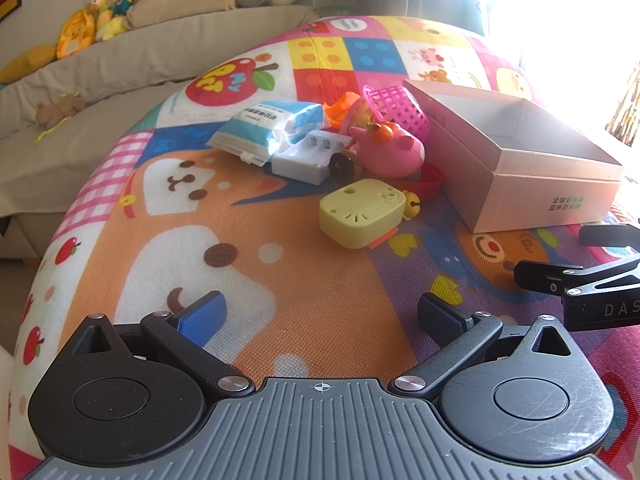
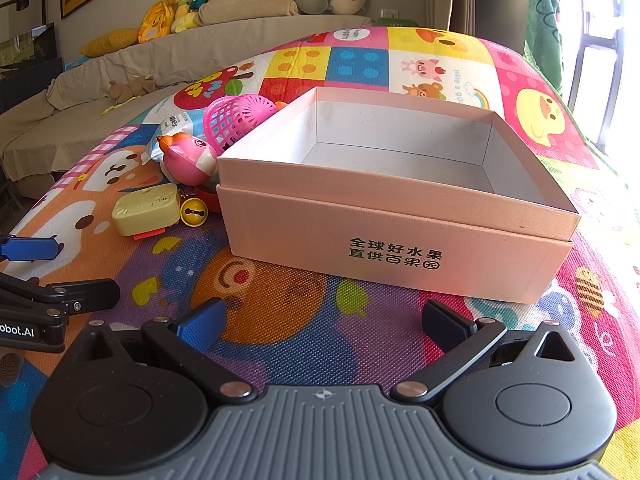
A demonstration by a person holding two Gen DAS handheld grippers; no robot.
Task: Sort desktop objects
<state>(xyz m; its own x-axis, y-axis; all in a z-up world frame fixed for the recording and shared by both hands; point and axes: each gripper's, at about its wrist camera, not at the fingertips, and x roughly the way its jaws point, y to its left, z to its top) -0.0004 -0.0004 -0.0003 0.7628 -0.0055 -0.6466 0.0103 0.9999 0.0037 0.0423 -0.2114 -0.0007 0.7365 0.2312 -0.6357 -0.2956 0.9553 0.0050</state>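
A pile of small objects lies on the colourful mat: a yellow plastic case (image 1: pixel 362 212) (image 2: pixel 146 209), a pink pig toy (image 1: pixel 390 148) (image 2: pixel 188 158), a pink mesh basket (image 1: pixel 400 108) (image 2: pixel 236 118), a white charger (image 1: pixel 310 156), a blue-white packet (image 1: pixel 266 126), a gold bell (image 1: pixel 412 202) (image 2: pixel 193 212) and a red ring (image 1: pixel 430 178). An open pink box (image 1: pixel 532 184) (image 2: pixel 392 240) stands to their right, empty inside. My left gripper (image 1: pixel 322 316) is open and empty, short of the pile. My right gripper (image 2: pixel 322 320) is open and empty, just before the box's front wall.
The play mat (image 1: pixel 280 280) covers the tabletop and curves away at its edges. A grey sofa (image 1: pixel 120 64) with plush toys and cushions stands behind. Bright window light comes from the right. Each gripper shows at the edge of the other's view.
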